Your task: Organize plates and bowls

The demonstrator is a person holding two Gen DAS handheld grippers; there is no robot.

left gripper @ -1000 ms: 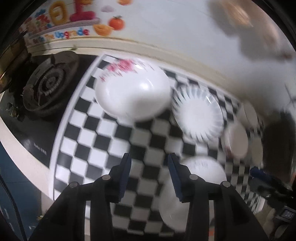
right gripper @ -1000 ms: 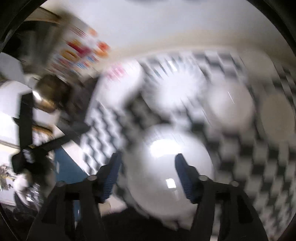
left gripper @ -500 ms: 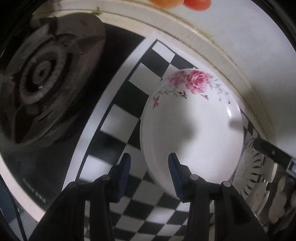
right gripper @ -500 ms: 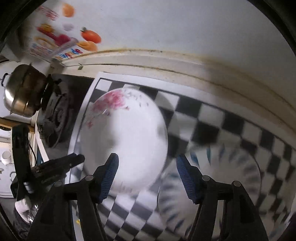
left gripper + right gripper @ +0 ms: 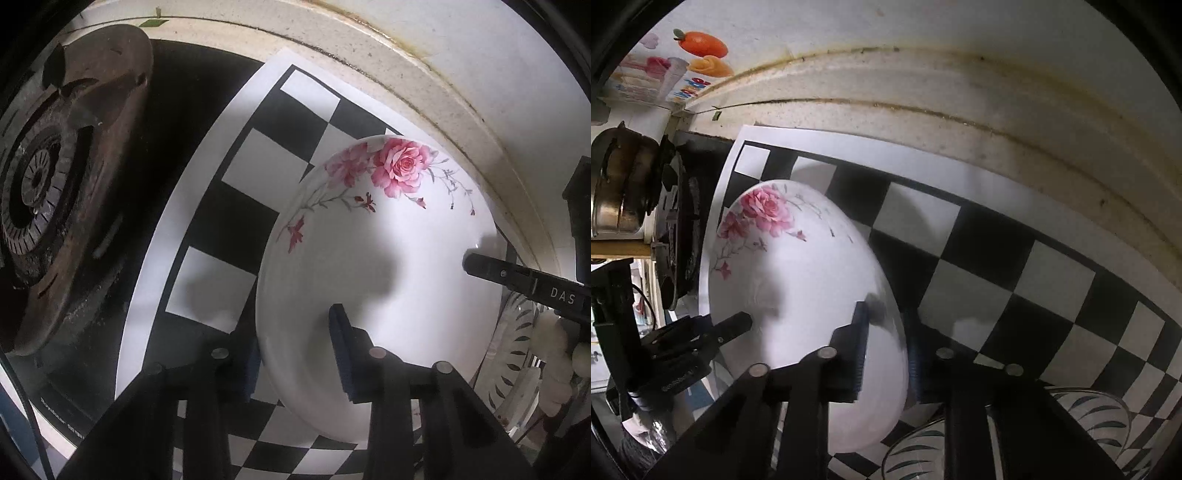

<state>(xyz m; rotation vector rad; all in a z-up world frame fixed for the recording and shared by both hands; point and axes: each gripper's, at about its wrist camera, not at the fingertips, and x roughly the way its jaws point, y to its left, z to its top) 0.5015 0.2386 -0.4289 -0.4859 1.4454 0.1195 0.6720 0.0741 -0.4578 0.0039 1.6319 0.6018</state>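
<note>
White rose plate (image 5: pixel 388 266) rim between both grippers' closing jaws.

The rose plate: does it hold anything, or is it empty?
Empty. The rose plate shows bare white inside, only shadows and its painted flowers. Both grippers, left and right, are closing over its rim on opposite edges.

- Plate (image 5: pixel 388 266): glossy white ceramic, smooth, with a printed pink rose.
- Mat (image 5: pixel 1015 258): matt, paper-like, in black and white checks.
- Burner (image 5: pixel 55 192), left of the left tool: rough, rusty metal.
- Pot (image 5: pixel 617 195): dull shiny metal.
- Tool pads (image 5: pixel 341 354): ribbed blue, rubbery.
</note>
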